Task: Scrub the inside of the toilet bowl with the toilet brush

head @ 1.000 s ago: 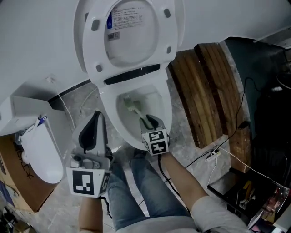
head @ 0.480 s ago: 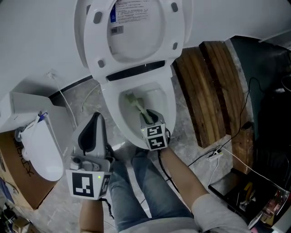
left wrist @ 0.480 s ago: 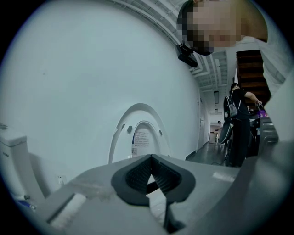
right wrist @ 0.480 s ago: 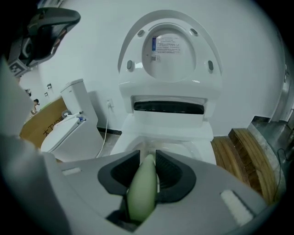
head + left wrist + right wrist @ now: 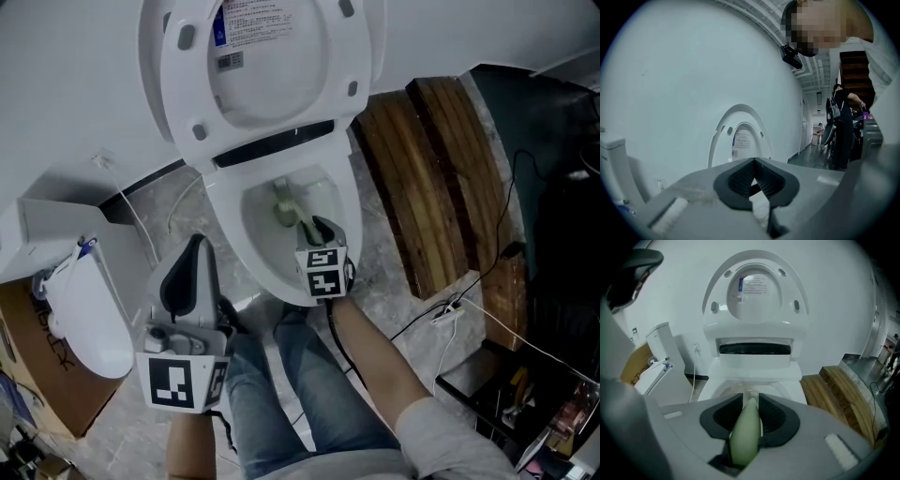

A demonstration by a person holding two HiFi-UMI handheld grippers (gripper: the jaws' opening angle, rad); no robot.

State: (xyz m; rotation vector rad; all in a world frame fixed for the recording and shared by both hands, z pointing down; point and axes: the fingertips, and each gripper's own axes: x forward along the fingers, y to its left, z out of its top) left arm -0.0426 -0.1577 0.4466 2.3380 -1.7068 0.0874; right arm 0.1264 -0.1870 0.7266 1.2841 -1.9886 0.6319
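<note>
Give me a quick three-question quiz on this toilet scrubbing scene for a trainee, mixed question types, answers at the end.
1. True or false: the toilet lid stands raised.
2. Multiple choice: the toilet brush is clamped by A) the left gripper, B) the right gripper, C) neither.
3. Fill in: the brush head is down inside the toilet ____.
Key: 1 true; 2 B; 3 bowl.
</note>
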